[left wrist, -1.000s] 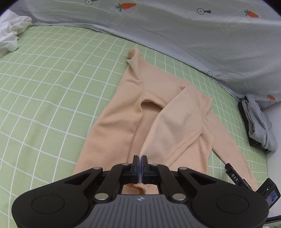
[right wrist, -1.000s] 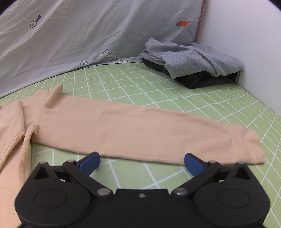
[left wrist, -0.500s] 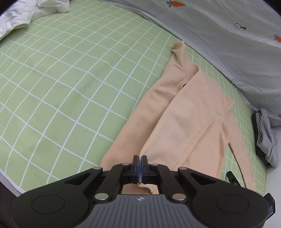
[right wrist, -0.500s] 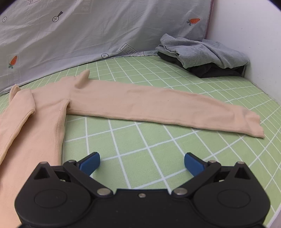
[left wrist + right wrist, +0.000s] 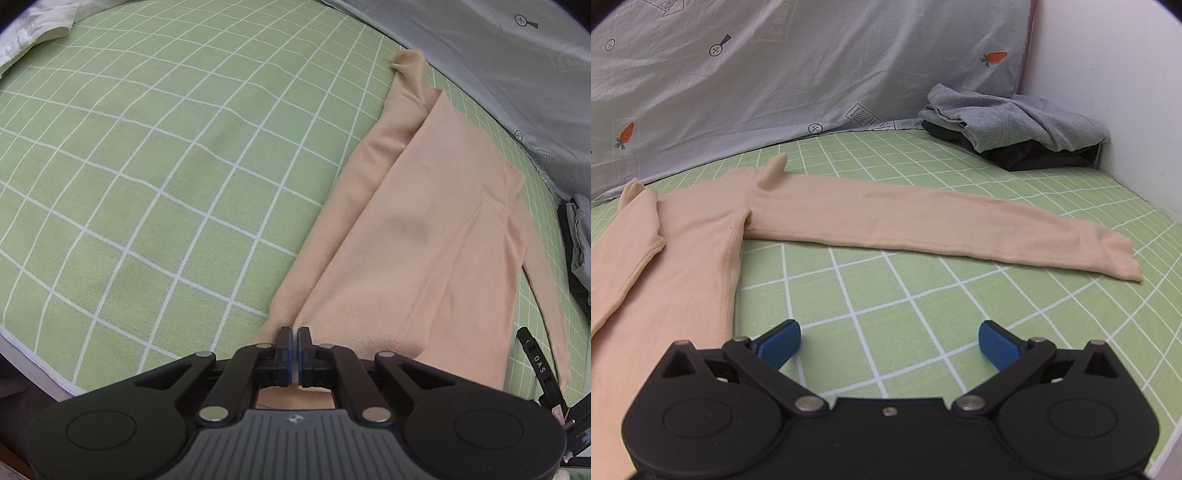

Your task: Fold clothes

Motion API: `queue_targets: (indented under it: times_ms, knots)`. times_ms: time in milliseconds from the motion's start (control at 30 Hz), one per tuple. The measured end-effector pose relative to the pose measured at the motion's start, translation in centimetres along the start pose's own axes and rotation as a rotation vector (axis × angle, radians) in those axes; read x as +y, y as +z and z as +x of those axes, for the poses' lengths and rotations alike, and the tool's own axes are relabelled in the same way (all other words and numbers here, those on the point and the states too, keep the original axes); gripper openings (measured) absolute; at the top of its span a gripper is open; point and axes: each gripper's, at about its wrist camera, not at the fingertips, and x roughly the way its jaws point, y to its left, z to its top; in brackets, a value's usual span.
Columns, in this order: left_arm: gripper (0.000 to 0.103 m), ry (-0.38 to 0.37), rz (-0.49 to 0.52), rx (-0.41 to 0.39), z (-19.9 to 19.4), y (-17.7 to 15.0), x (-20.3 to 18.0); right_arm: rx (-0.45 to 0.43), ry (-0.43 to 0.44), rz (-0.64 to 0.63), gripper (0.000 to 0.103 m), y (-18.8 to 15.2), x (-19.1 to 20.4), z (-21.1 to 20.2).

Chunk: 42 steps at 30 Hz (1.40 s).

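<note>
A peach long-sleeved top (image 5: 436, 236) lies on the green checked bed sheet (image 5: 155, 177), its left part folded over the body. My left gripper (image 5: 295, 338) is shut on the folded edge of the top near its hem, at the bed's near edge. In the right wrist view the top's body (image 5: 683, 243) lies at the left and one sleeve (image 5: 942, 225) stretches flat to the right. My right gripper (image 5: 888, 341) is open and empty above bare sheet, in front of that sleeve.
A folded grey garment on a dark one (image 5: 1015, 129) sits in the far right corner by the white wall (image 5: 1108, 74). A grey carrot-print cover (image 5: 775, 66) runs along the back. White cloth (image 5: 33, 33) lies at the far left.
My left gripper has pulled the held fabric across and down toward the near bed edge, flattening the fold. My right gripper has drawn back from the sleeve, still open.
</note>
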Motion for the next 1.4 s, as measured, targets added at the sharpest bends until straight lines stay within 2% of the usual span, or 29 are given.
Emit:
queue_targets:
  times_ms: [133,300,433,533,667,733,800,967,1033,1167,1400]
  knots:
    - [0.006,0.026,0.078,-0.022,0.1,-0.1,-0.9,0.0,0.0,0.0,0.103,0.0,0.0,0.0]
    - [0.006,0.035,0.11,-0.018,0.1,0.0,-1.4,0.009,-0.01,-0.002,0.103,0.1,0.1,0.0]
    - [0.012,0.044,0.146,-0.006,-0.1,0.1,-1.6,0.091,-0.045,0.011,0.103,1.0,1.4,-1.2]
    - [0.017,0.048,0.189,-0.002,-0.3,0.0,-1.7,0.048,0.005,0.005,0.103,1.5,3.2,-3.9]
    - [0.017,0.043,0.23,0.012,0.1,0.5,-1.4,0.063,0.175,0.004,0.102,1.2,7.0,-7.3]
    - [0.017,0.036,0.25,0.016,0.3,0.8,-1.5,0.108,0.236,-0.024,0.092,0.3,9.2,-7.9]
    - [0.018,0.032,0.275,0.018,0.3,0.7,-1.5,0.142,0.296,-0.054,0.073,-0.7,11.2,-8.6]
    - [0.028,0.032,0.362,0.013,-0.1,0.0,-0.9,0.165,0.411,-0.105,0.054,-2.7,14.6,-11.4]
    - [0.028,0.013,0.369,0.019,0.0,0.3,-0.5,0.174,0.426,-0.11,0.041,-3.3,15.5,-12.4]
    - [0.028,-0.002,0.398,0.026,-0.2,0.2,-0.4,0.182,0.435,-0.094,0.032,-3.9,16.3,-13.5]
    - [0.028,-0.021,0.459,0.028,-0.4,0.4,-0.1,0.167,0.412,-0.02,0.031,-4.4,16.3,-14.8]
